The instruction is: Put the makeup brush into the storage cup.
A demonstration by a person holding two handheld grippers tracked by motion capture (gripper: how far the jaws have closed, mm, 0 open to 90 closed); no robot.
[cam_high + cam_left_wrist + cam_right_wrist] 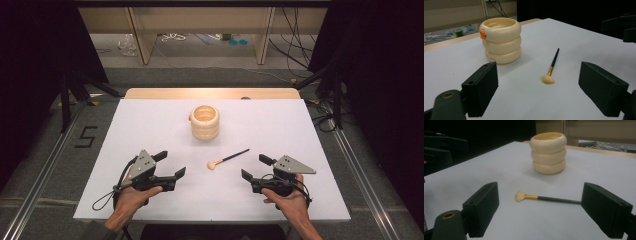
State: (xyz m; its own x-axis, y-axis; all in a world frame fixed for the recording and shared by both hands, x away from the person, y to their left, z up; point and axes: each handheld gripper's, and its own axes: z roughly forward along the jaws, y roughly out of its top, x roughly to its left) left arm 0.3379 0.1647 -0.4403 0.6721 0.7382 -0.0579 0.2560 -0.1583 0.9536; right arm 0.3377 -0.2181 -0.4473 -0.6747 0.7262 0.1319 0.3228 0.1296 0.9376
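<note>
Cream-coloured ringed holder (205, 122) stood upright at centre frame on the white table (150, 125); a makeup brush (227, 159) lay flat just below and right of it, bristles toward lower left. Left gripper (172, 164) and right gripper (254, 167) sat at lower left and lower right, both with jaws wide, nothing held (2 idle tools). Judged: approach not begun. Next move likely calls for 1 gripper closing across the thin handle.
</note>
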